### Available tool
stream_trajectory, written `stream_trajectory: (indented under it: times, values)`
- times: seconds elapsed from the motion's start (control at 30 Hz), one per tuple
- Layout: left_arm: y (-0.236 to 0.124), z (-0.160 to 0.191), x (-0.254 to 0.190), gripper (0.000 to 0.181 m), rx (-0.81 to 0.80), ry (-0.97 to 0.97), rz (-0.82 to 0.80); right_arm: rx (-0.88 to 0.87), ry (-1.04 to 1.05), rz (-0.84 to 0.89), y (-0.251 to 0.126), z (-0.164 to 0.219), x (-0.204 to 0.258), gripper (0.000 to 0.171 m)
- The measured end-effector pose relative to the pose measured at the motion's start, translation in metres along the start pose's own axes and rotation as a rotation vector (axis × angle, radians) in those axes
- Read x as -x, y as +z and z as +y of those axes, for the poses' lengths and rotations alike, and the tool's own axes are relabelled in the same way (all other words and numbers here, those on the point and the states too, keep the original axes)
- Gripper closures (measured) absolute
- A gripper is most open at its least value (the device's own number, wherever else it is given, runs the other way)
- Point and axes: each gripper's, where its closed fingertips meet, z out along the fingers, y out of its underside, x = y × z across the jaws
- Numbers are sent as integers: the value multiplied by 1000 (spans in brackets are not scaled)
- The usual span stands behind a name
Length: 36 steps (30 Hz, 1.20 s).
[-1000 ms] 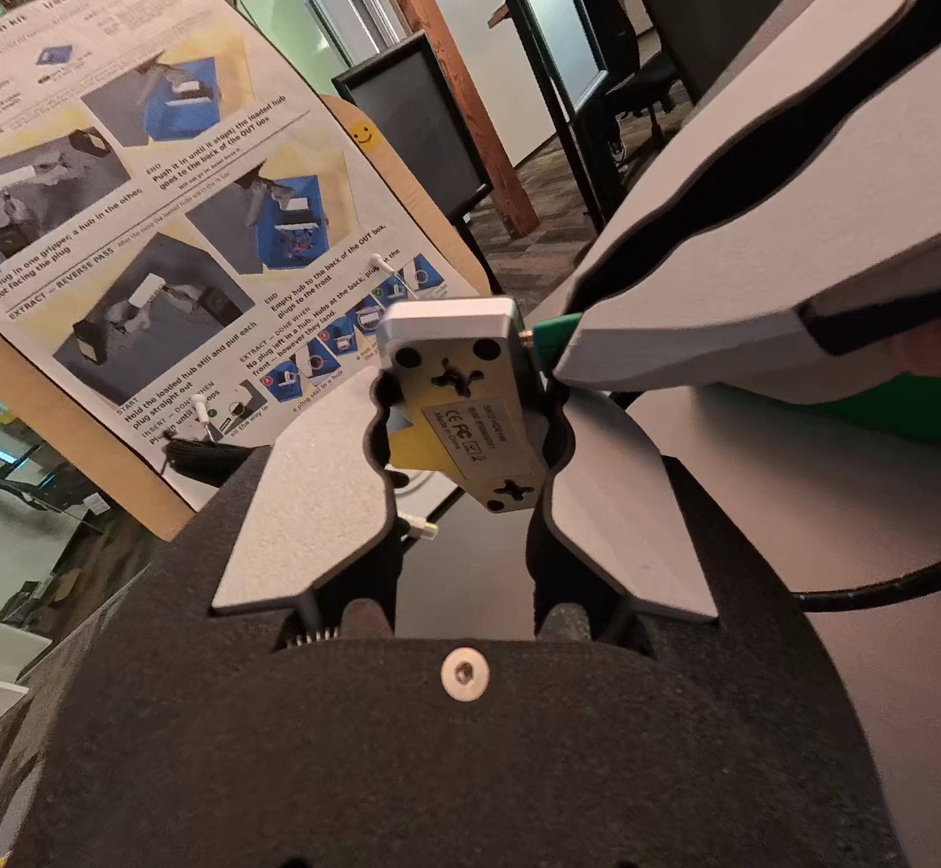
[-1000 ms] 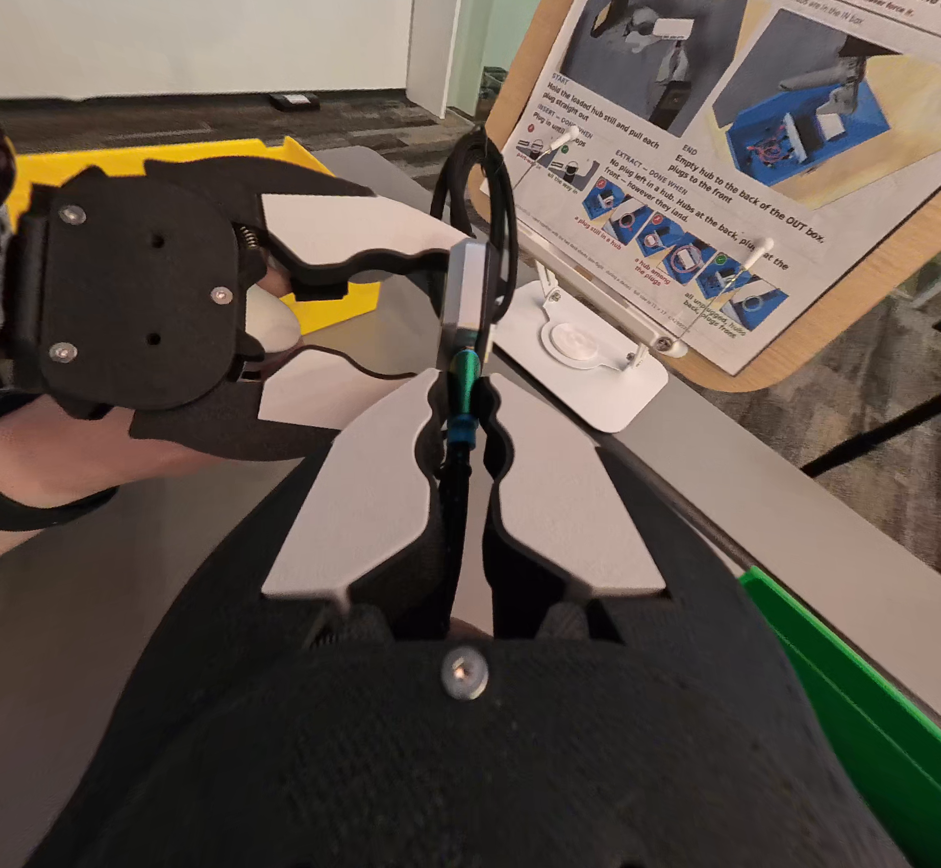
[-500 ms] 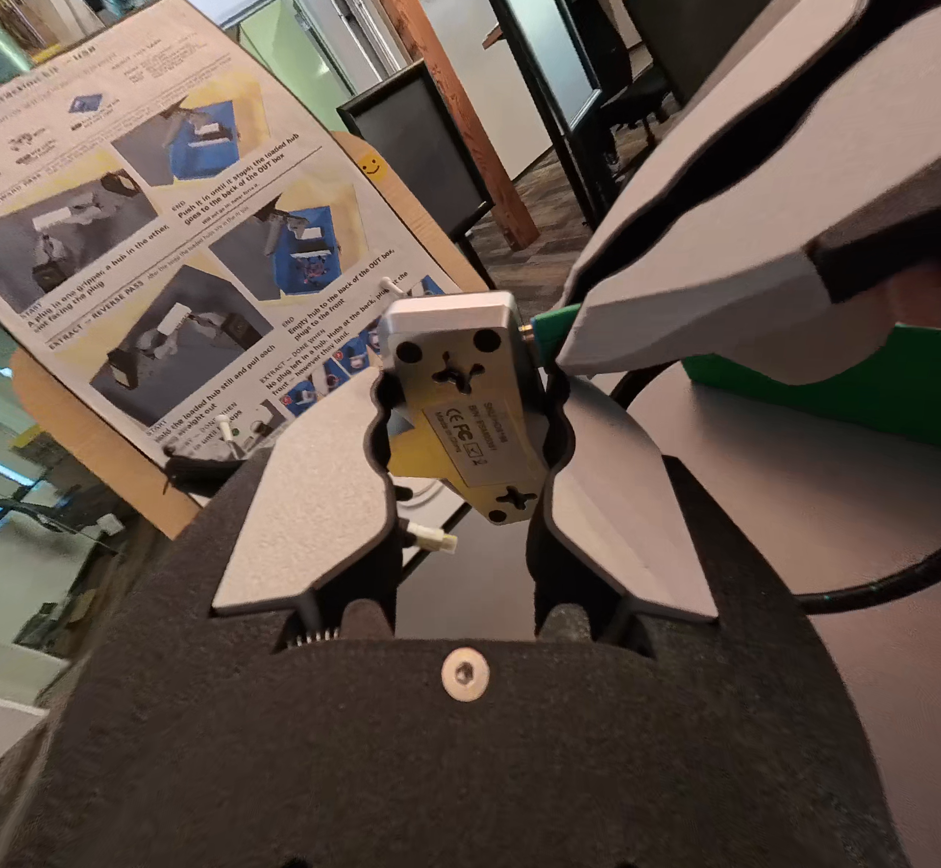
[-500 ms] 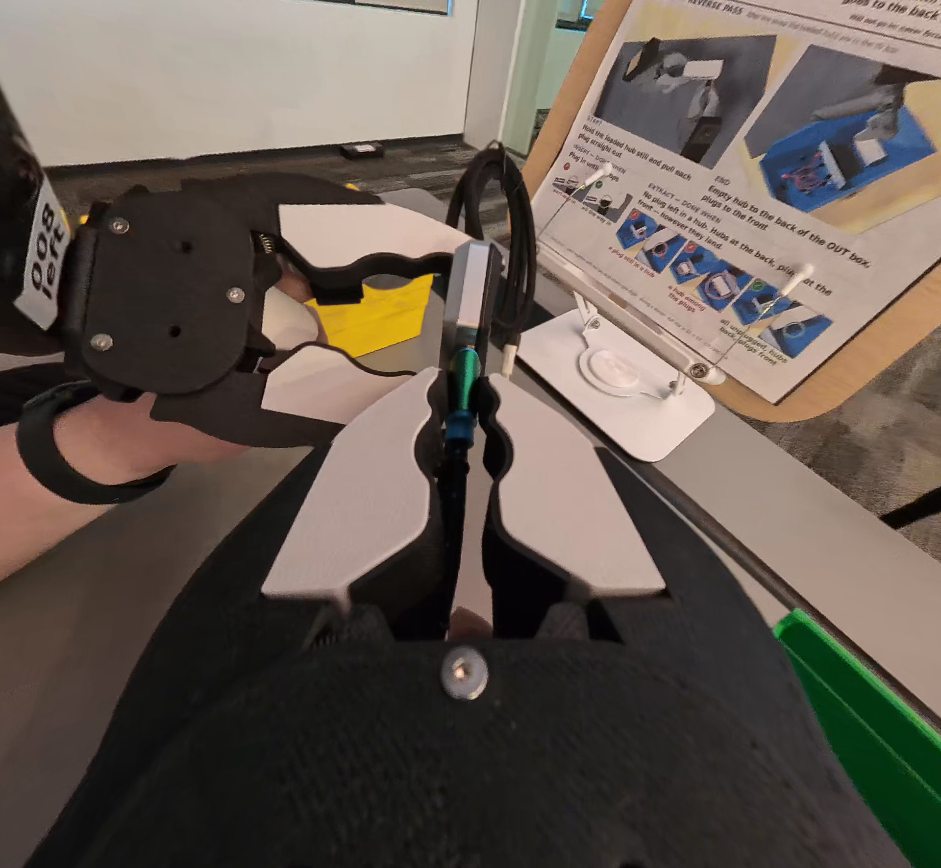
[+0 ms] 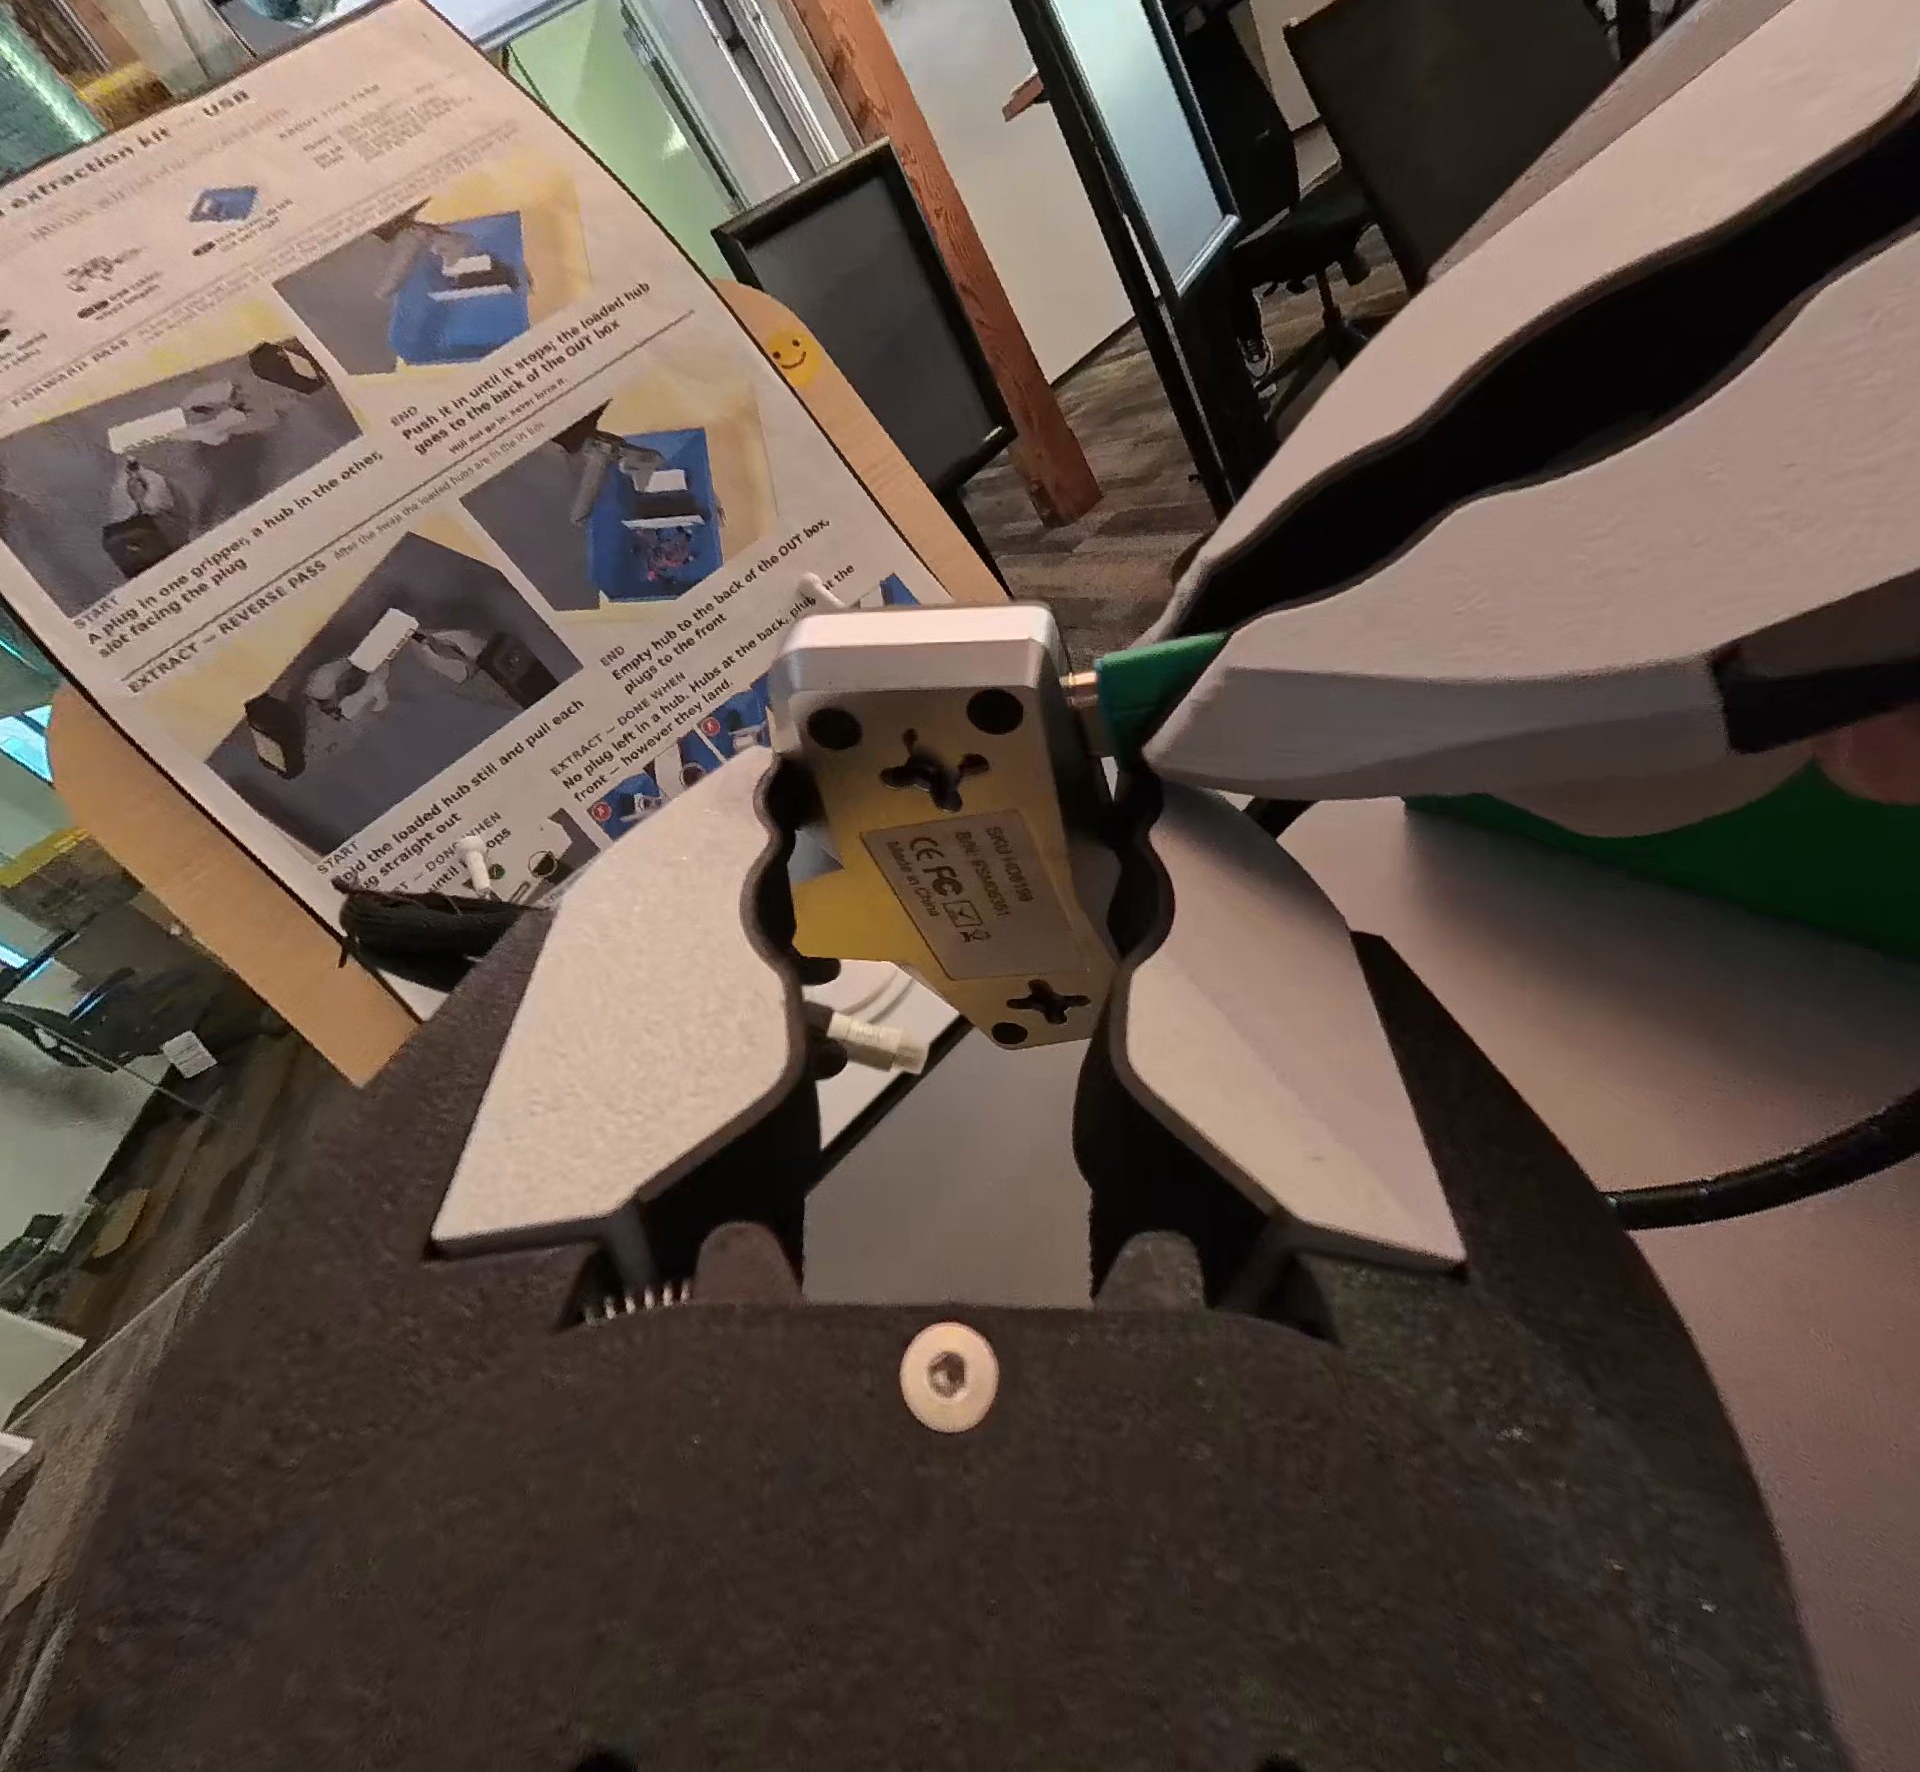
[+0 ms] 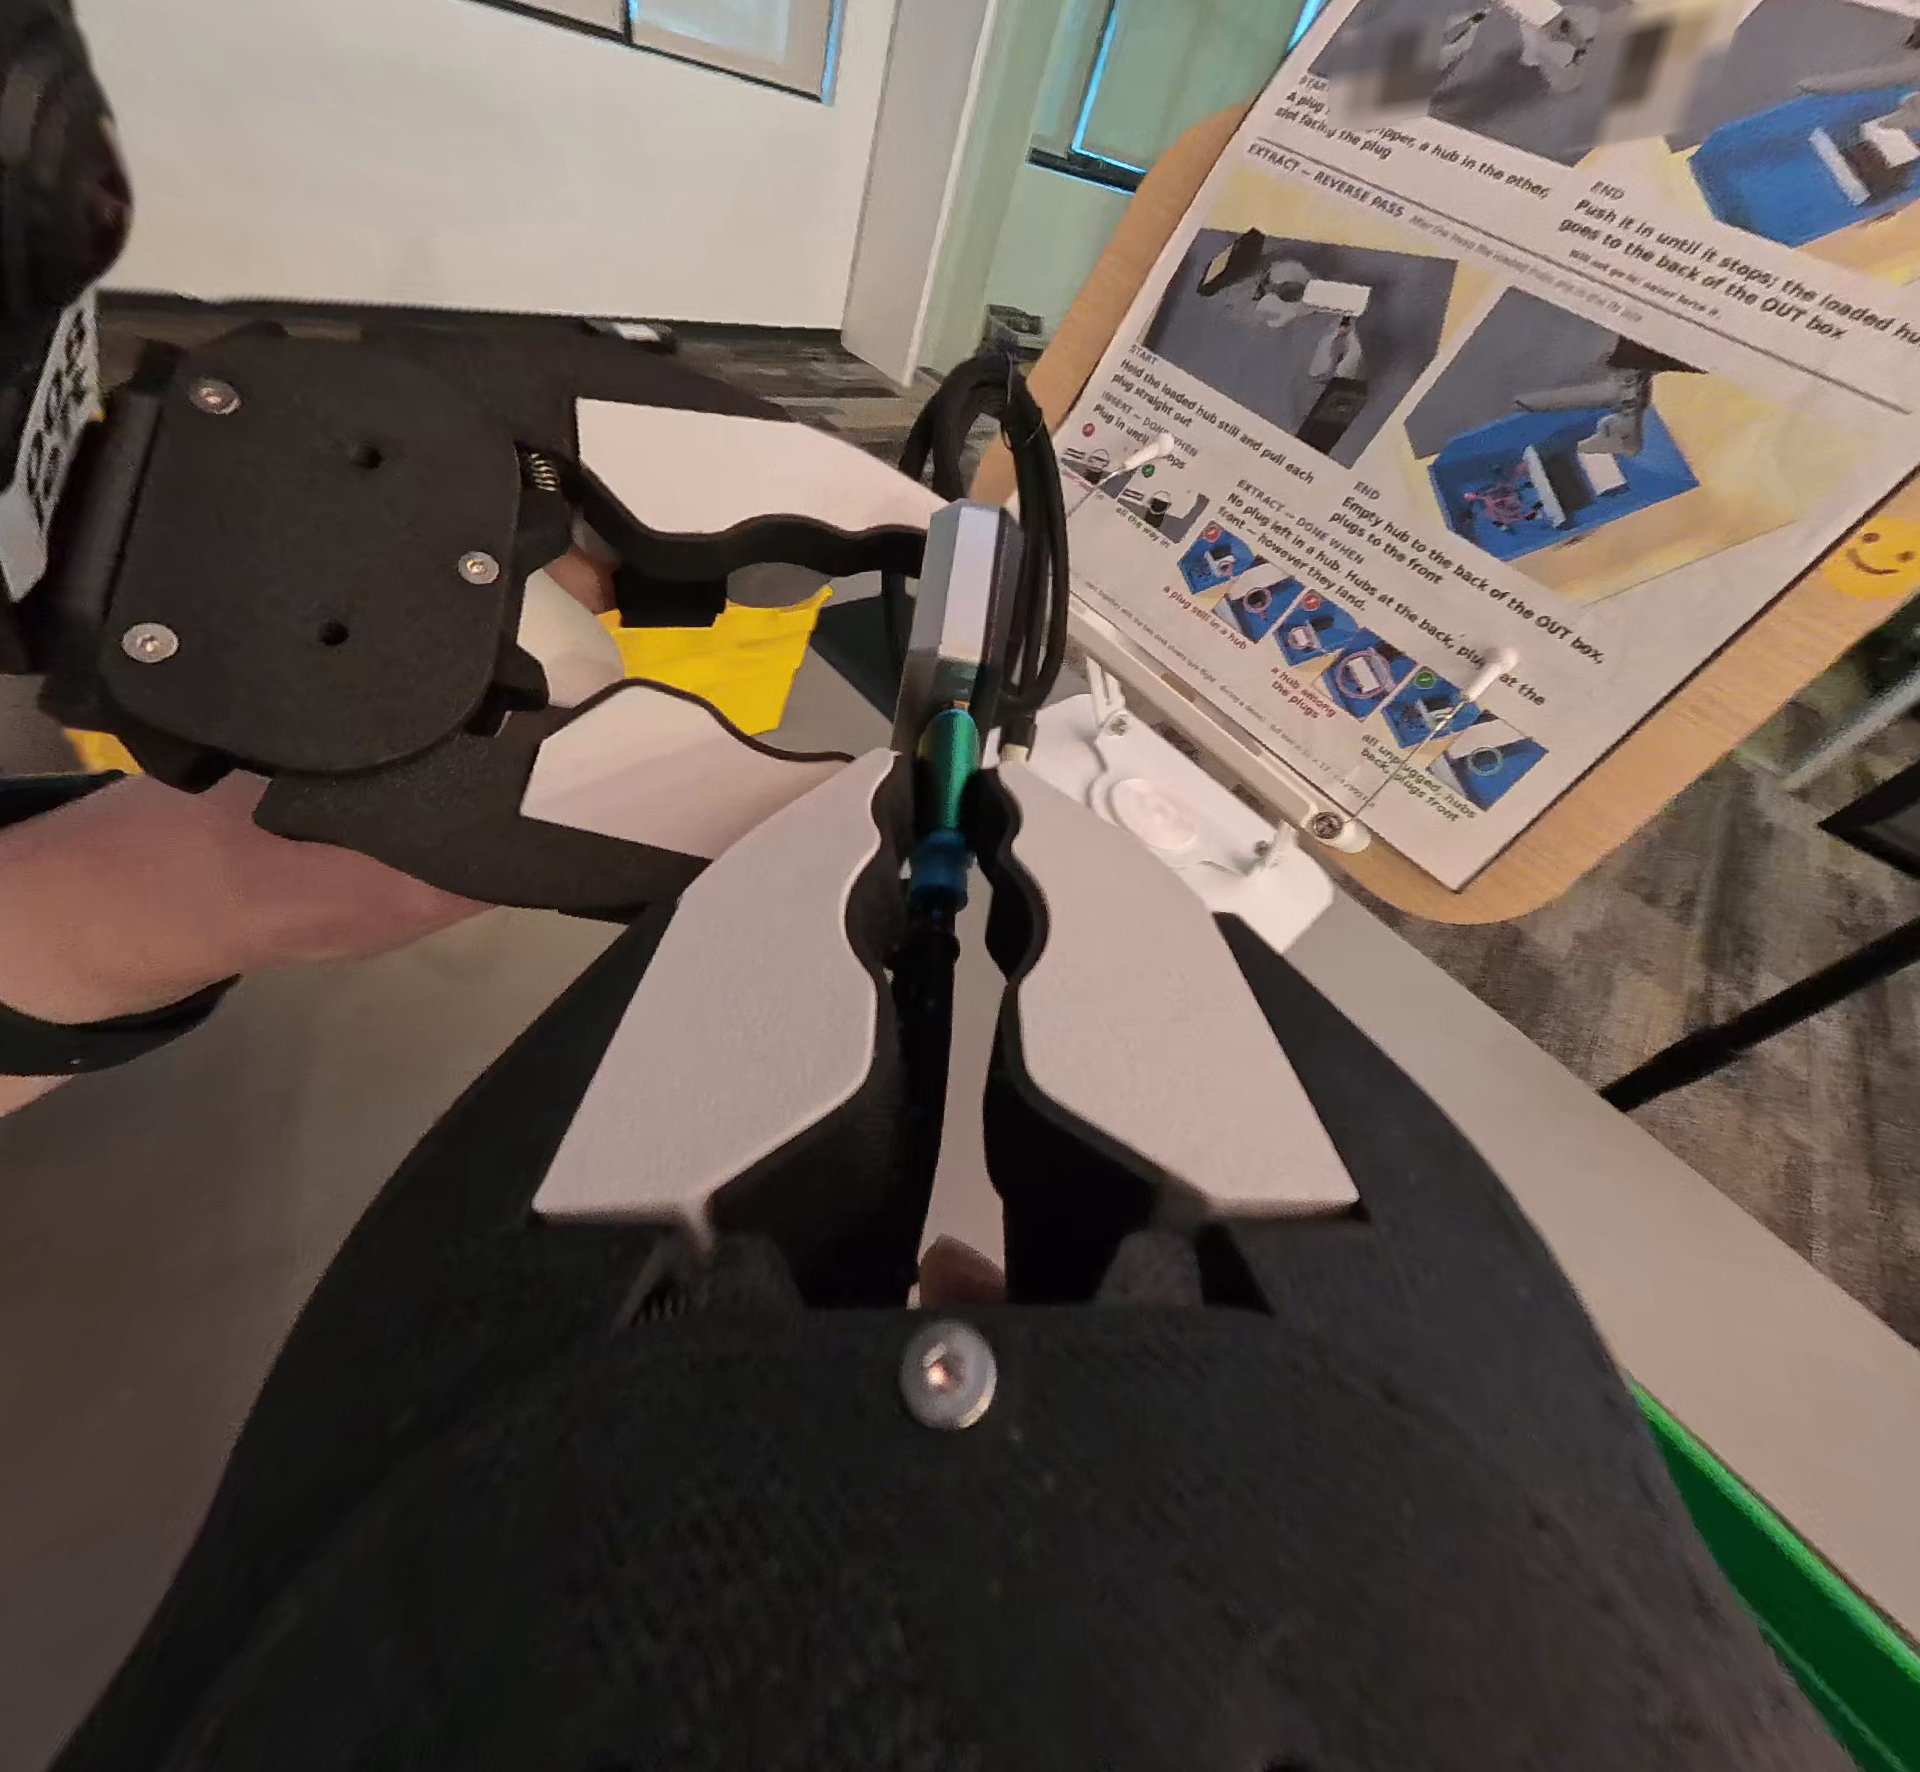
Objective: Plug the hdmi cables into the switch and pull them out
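Grey tabletop is running under both grippers, with an office of dark chairs and a wooden post stretching away behind. Nearest the camera, the left gripper (image 5: 951,875) is clamping the silver switch (image 5: 940,808) across its narrow sides, jaws closed on the body, underside with its sticker and mounting slots facing the lens. On the switch's right edge, the green plug (image 5: 1148,688) of the hdmi cable (image 6: 925,943) is sitting at a port with a sliver of metal showing, so I judge it not fully seated, or partly drawn. The right gripper (image 6: 940,787) is pinching that plug, jaws nearly together around its green and blue collar, the black cord trailing back between the fingers.

The switch looks like a light, rigid metal shell with smooth faces, probably slippery, so holding it by the edges near the middle seems wise. The plug housing is stiff and is the place to grip; the cord is limp and should not be tugged.

Farther out, an instruction sheet (image 5: 343,517) is leaning on a wooden board at the far left. A green bin (image 5: 1714,849) is lying to the right and a yellow bin (image 6: 717,647) to the far left; I cannot tell what either is holding.
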Motion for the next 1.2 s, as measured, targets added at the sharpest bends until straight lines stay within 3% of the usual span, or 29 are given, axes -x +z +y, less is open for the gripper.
stream_trajectory:
  times: [0.13, 0.2, 0.23, 0.3, 0.37, 0.47, 0.6, 0.73, 0.87, 0.93, 1.0, 1.2]
  values:
    - [1, 0, -1, 122, 26, 6, -4, -3, 91, -70, -2, 1, -2, 160]
    - [-5, 29, 48, 122, 177, -21, -218, 1, 61, -61, -8, -1, 0, 160]
    - [-12, 49, 78, 122, 224, -140, -255, -34, 42, -27, -15, -9, -4, 161]
    - [-34, 45, 109, 122, 95, -500, -106, -124, 28, 22, -28, -28, -14, 161]
    - [-57, 23, 125, 123, -76, -579, -63, -151, 89, -70, -29, -33, -9, 161]
    - [-59, 7, 115, 123, -119, -546, 1, -109, 161, -126, -26, -25, -16, 161]
    - [-54, -5, 96, 123, -96, -445, 28, -51, 106, -93, -40, -21, -33, 161]
    - [-54, -22, 76, 123, -123, -470, 140, 78, -48, -3, -93, -11, -72, 161]
    - [-59, -38, 59, 123, -139, -490, 238, 52, 185, 35, -157, -4, -111, 161]
    - [-62, -43, 55, 123, -142, -474, 249, 120, 313, -56, -174, 21, -111, 161]
    - [-63, -45, 52, 123, -130, -446, 249, 221, 376, -19, -178, 55, -122, 161]
    - [-63, -46, 49, 123, -94, -397, 238, 481, 510, 4, -162, 161, -101, 160]
